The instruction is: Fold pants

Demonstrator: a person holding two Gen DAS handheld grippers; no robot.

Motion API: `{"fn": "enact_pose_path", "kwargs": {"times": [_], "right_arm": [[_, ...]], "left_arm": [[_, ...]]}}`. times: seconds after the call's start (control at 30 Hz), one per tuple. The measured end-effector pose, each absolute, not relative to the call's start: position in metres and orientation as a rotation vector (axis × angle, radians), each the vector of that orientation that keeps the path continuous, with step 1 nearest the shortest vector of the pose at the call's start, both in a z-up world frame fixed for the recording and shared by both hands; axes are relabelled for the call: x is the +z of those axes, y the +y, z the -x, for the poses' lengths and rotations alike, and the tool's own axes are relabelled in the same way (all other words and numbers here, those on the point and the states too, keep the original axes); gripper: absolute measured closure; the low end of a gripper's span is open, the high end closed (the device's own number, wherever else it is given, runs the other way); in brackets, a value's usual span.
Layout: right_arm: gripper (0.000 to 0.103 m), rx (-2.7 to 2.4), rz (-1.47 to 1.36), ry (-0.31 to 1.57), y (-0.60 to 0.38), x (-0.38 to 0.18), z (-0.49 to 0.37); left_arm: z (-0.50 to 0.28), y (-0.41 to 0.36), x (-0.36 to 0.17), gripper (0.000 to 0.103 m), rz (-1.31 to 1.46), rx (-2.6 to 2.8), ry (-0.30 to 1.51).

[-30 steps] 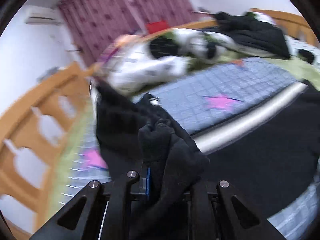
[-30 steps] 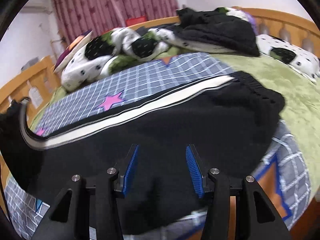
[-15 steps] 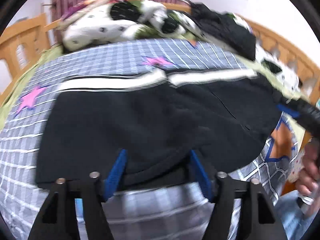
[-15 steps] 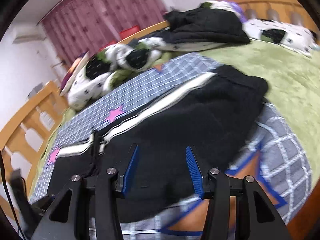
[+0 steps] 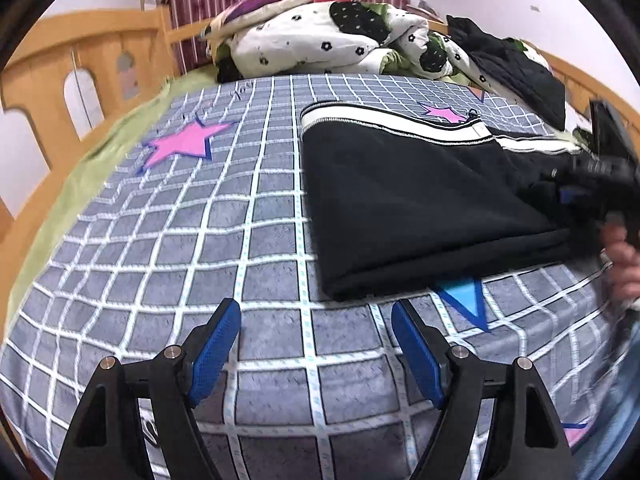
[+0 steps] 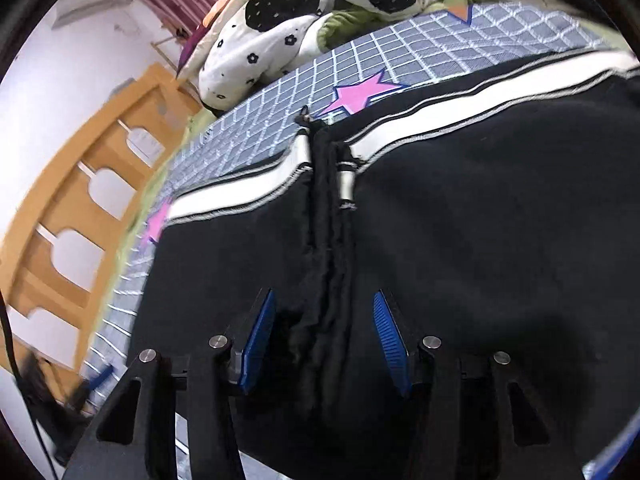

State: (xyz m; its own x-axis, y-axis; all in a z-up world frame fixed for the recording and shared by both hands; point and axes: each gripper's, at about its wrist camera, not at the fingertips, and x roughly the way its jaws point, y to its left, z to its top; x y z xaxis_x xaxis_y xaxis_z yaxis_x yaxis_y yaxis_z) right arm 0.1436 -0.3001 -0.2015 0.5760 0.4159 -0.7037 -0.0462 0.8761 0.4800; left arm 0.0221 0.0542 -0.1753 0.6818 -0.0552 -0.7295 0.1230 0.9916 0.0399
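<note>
Black pants (image 5: 416,200) with a white side stripe lie folded over on the grey checked bed cover (image 5: 200,240). My left gripper (image 5: 316,340) is open and empty, just short of the folded edge. My right gripper (image 6: 324,332) is open low over the pants (image 6: 460,240), with the bunched leg cuffs (image 6: 332,248) lying between its blue pads (image 6: 260,336). The right gripper also shows in the left wrist view (image 5: 596,184), over the pants at the right.
A crumpled white, black and green duvet (image 5: 328,36) and a dark garment (image 5: 516,68) lie at the far end of the bed. A wooden bed rail (image 5: 80,64) runs along the left side and shows in the right wrist view (image 6: 76,216).
My left gripper let go of the pants leg, opened and pulled back off the fabric. The leg now lies folded over the pants. My right gripper dropped close over the cuffs.
</note>
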Motion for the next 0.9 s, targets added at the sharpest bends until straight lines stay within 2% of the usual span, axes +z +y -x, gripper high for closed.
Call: {"fn": "enact_pose_path", "kwargs": {"times": [0.17, 0.37, 0.4, 0.47, 0.6, 0.67, 0.73, 0.8, 0.83, 0.87, 0.9], "right_arm": [[0.053, 0.333, -0.557, 0.93, -0.3, -0.197, -0.144], [0.053, 0.276, -0.42, 0.957, -0.283, -0.2, -0.146], [0.062, 0.267, -0.415, 0.957, -0.283, -0.2, -0.146], [0.071, 0.248, -0.415, 0.958, -0.289, -0.198, -0.145], [0.07, 0.267, -0.476, 0.968, -0.299, -0.204, -0.144], [0.069, 0.268, -0.473, 0.96, -0.299, -0.204, -0.141], [0.061, 0.276, -0.47, 0.96, -0.296, -0.204, -0.142], [0.048, 0.292, -0.47, 0.953, -0.292, -0.205, -0.145], [0.047, 0.297, -0.458, 0.95, -0.288, -0.206, -0.147], [0.047, 0.287, -0.442, 0.948, -0.285, -0.207, -0.149], [0.053, 0.272, -0.422, 0.939, -0.281, -0.207, -0.151]], "left_arm": [[-0.042, 0.056, -0.184, 0.027, -0.05, -0.052, 0.83], [-0.049, 0.063, -0.178, 0.027, 0.019, -0.082, 0.782], [-0.049, 0.066, -0.175, 0.027, 0.05, -0.092, 0.766], [-0.051, 0.071, -0.175, 0.027, 0.099, -0.113, 0.762], [-0.062, 0.069, -0.187, 0.028, 0.125, -0.097, 0.806], [-0.066, 0.06, -0.19, 0.029, 0.114, -0.102, 0.814], [-0.072, 0.043, -0.193, 0.029, 0.053, -0.103, 0.833], [-0.078, 0.031, -0.194, 0.031, 0.012, -0.091, 0.82], [-0.082, 0.03, -0.194, 0.048, 0.022, -0.077, 0.824], [-0.084, 0.032, -0.193, 0.076, 0.044, -0.074, 0.828], [-0.085, 0.038, -0.191, 0.081, 0.082, -0.077, 0.823]]}}
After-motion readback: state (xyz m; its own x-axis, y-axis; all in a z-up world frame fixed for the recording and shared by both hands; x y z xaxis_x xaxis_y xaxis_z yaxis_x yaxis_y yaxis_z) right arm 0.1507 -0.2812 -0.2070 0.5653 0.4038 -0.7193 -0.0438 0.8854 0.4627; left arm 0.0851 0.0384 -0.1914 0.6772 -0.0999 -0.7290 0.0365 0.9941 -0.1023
